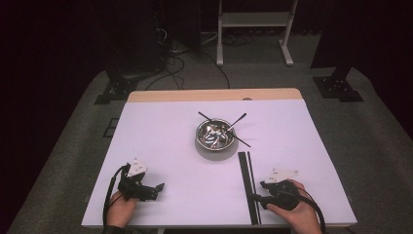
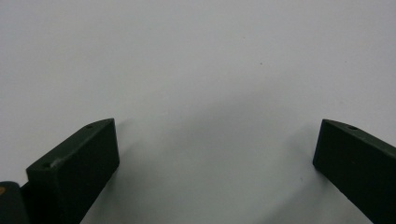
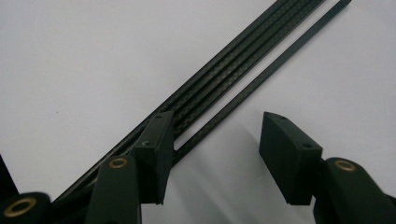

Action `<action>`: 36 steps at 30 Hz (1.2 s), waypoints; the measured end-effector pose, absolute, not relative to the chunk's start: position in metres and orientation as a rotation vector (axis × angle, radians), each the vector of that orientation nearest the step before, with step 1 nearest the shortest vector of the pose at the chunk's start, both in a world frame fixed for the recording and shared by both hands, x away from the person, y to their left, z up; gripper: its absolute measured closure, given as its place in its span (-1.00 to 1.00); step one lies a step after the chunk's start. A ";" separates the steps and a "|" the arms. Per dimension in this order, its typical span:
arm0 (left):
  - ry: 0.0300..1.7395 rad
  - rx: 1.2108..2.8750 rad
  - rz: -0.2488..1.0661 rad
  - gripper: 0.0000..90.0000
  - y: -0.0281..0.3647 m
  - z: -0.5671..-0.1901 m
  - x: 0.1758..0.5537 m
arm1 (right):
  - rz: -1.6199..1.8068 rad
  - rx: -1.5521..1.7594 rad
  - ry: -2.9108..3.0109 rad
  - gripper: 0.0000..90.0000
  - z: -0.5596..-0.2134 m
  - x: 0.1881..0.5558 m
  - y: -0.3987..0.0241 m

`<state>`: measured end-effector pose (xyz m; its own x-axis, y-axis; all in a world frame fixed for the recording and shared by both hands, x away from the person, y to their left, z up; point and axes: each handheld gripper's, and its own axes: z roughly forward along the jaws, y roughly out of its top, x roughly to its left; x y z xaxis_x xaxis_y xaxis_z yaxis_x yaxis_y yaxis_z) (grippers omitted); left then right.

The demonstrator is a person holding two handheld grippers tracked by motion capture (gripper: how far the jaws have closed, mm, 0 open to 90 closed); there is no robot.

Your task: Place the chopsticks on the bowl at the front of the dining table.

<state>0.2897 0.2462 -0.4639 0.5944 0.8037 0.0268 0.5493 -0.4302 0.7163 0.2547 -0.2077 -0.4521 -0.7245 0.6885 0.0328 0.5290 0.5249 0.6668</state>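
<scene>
A shiny metal bowl stands at the middle of the white table, with three thin black sticks leaning out over its rim. Several long black flat rods lie side by side right of centre, running toward the front edge. My right gripper sits at their near end, pointing left. In the right gripper view it is open: one jaw rests over the rod bundle, and a single thinner rod runs just inside that jaw, unpinched. My left gripper is open at the front left, and between its jaws is bare table.
A wooden strip borders the table's far edge. Beyond it, on the grey floor, are cables, dark stand feet and a white frame. A person's hands hold both grippers at the front edge.
</scene>
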 end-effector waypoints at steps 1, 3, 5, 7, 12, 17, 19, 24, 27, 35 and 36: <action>1.066 2.145 0.485 -1.00 0.246 -0.464 0.290 | 0.984 1.028 2.530 -0.02 -0.452 0.255 -0.208; 1.066 2.145 0.485 -1.00 0.246 -0.464 0.290 | 0.983 1.032 2.528 -0.02 -0.452 0.255 -0.208; 1.066 2.146 0.484 -1.00 0.246 -0.464 0.290 | 0.980 1.032 2.529 -0.02 -0.452 0.255 -0.209; 1.066 2.145 0.485 -1.00 0.246 -0.464 0.290 | 0.969 1.027 2.528 -0.02 -0.452 0.255 -0.209; 1.066 2.145 0.485 -1.00 0.246 -0.464 0.290 | 0.960 1.032 2.528 -0.03 -0.451 0.255 -0.211; 1.066 2.146 0.484 -1.00 0.246 -0.464 0.290 | 0.958 1.046 2.522 -0.03 -0.451 0.255 -0.214; 1.066 2.145 0.485 -1.00 0.246 -0.464 0.290 | 0.955 1.047 2.520 -0.03 -0.451 0.256 -0.216; 1.067 2.145 0.484 -1.00 0.246 -0.464 0.290 | 0.945 1.063 2.512 -0.03 -0.451 0.257 -0.221; 1.067 2.145 0.484 -1.00 0.246 -0.464 0.290 | 0.934 1.073 2.506 -0.03 -0.451 0.257 -0.224; 1.067 2.145 0.484 -1.00 0.246 -0.464 0.290 | 0.918 1.094 2.494 -0.03 -0.450 0.259 -0.232; 1.066 2.146 0.484 -1.00 0.246 -0.464 0.290 | 0.919 1.101 2.490 -0.03 -0.450 0.259 -0.233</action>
<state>0.2897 0.2462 -0.4638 0.5945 0.8036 0.0270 0.5494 -0.4305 0.7161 0.2595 -0.2326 -0.4501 -0.6759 0.7370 0.0107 0.5674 0.5109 0.6458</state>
